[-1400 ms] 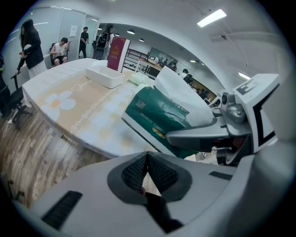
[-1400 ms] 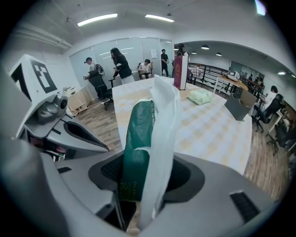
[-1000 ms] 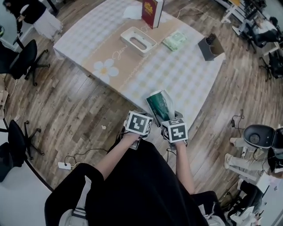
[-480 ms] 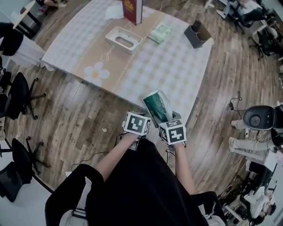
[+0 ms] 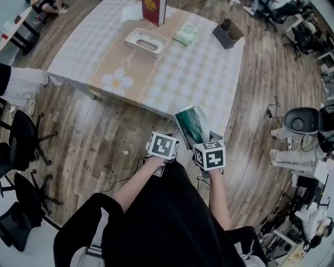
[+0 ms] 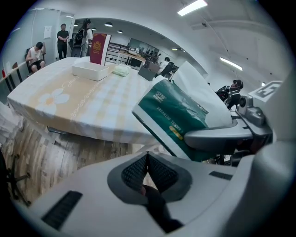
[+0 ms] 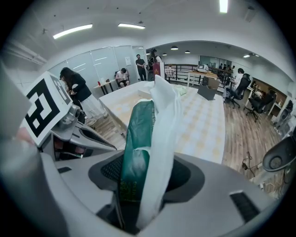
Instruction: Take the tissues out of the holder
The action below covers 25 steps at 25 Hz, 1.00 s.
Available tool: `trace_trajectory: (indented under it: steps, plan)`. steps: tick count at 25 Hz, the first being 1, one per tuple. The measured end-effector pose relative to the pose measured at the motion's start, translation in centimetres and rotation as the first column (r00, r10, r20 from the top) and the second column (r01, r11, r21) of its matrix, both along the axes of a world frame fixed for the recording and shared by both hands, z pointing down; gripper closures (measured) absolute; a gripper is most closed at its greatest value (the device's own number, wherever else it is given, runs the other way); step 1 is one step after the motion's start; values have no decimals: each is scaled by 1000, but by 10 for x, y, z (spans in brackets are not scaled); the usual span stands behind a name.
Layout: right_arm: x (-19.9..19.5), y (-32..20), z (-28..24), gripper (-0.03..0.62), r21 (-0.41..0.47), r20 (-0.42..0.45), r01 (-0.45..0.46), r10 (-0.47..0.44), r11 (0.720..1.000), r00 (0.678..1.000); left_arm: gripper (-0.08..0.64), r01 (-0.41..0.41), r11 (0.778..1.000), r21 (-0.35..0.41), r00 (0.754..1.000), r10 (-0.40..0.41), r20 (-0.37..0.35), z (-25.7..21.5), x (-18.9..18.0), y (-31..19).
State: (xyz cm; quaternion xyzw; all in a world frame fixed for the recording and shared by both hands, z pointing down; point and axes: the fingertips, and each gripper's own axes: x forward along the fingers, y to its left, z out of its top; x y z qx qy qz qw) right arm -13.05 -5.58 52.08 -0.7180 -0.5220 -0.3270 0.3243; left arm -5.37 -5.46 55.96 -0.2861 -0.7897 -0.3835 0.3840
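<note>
My right gripper (image 7: 141, 178) is shut on a green tissue pack (image 5: 191, 124) with white plastic at its top, and holds it upright in the air just off the table's near corner. That pack (image 6: 178, 118) also crosses the left gripper view from the right. My left gripper (image 6: 147, 156) sits beside it on the left, shut with nothing between its pads. The white tissue holder (image 5: 146, 41) stands far off on the checked table (image 5: 188, 78), with a second green pack (image 5: 187, 34) to its right.
A red book (image 5: 154, 8) stands upright behind the holder, and a dark box (image 5: 228, 32) sits at the table's far right corner. Office chairs (image 5: 23, 138) stand on the wooden floor at the left. A round grey device (image 5: 300, 124) and people sit at the right.
Both grippers and the held pack have drifted slightly right and rolled a little. The table sits further up in the head view. The grip on the pack is unchanged.
</note>
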Motion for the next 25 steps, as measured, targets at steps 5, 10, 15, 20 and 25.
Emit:
trace_trajectory:
  steps: [5, 10, 15, 20, 25]
  plan:
    - [4, -33, -5, 344, 3, 0, -53, 53, 999, 999, 552, -53, 998, 14, 999, 53, 0, 7, 0, -27]
    - [27, -50, -13, 344, 13, -30, -119, 119, 993, 992, 552, -89, 996, 23, 996, 89, 12, 12, 18, -37]
    - [17, -67, -16, 343, 12, -29, -168, 168, 986, 985, 552, -133, 990, 37, 991, 133, 6, 19, 11, -50]
    - [-8, -80, -19, 343, -1, -37, -214, 213, 977, 976, 552, -181, 983, 34, 983, 181, -4, 20, -13, -63]
    - [-38, -87, -20, 343, -11, -56, -219, 218, 976, 974, 552, -197, 980, 24, 980, 197, -20, 20, -46, -71]
